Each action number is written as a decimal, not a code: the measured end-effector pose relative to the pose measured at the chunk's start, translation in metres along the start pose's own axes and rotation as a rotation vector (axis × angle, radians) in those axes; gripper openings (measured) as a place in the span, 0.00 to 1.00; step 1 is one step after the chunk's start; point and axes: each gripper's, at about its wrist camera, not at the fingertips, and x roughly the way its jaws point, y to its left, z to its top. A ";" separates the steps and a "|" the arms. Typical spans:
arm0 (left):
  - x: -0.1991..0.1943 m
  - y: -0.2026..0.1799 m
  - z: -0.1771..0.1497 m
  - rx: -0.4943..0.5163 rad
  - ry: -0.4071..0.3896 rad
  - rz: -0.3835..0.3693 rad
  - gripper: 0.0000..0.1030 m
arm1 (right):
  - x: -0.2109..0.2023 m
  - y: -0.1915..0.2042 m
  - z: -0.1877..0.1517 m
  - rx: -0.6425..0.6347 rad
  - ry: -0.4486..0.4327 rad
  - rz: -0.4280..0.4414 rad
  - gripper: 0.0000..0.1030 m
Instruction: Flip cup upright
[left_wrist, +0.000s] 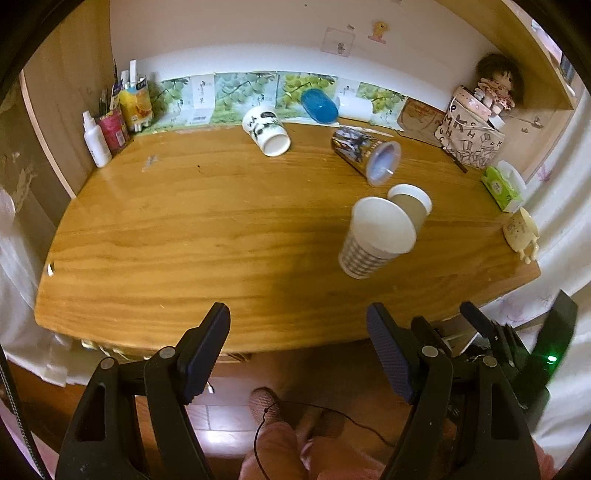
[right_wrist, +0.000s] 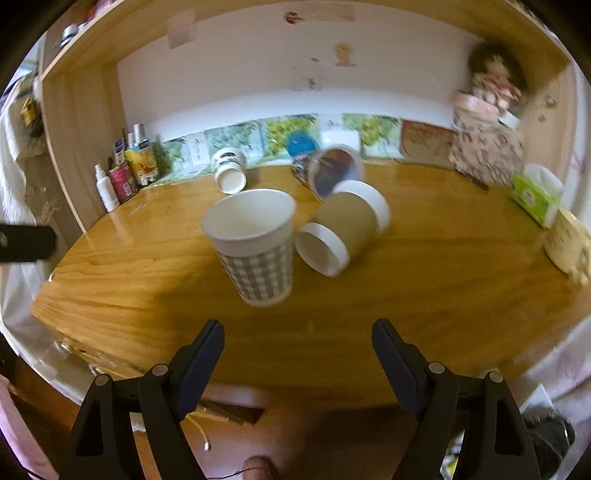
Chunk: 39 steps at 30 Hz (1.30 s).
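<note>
The brown cup (right_wrist: 347, 225) lies on its side just ahead of the right tool (right_wrist: 297, 354), mouth toward it. Both tools gape empty; the left tool (left_wrist: 297, 336) sits farther off.

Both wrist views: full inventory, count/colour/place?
checked paper cup: 1, grey-white, upright, mid desk
brown-sleeve cup: 1, brown-white, on its side, right of checked cup
printed cup: 1, dark multicolour, lying behind
panda cup: 1, white-black, lying near back
blue case: 1, back wall
spray bottle: 1, white, back left
tissue pack: 1, green, right edge
doll: 1, back right
desk: 1, wooden
left hand-held gripper: black, open, empty
right hand-held gripper: black, open, empty
</note>
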 end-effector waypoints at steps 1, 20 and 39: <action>-0.001 -0.005 -0.001 -0.007 0.005 0.001 0.77 | -0.005 -0.004 0.001 0.012 0.018 0.003 0.80; -0.072 -0.072 -0.042 -0.184 -0.090 0.031 0.84 | -0.144 -0.063 0.045 -0.008 0.119 0.117 0.84; -0.138 -0.114 -0.061 -0.128 -0.351 0.216 0.96 | -0.221 -0.079 0.035 0.019 -0.033 0.117 1.00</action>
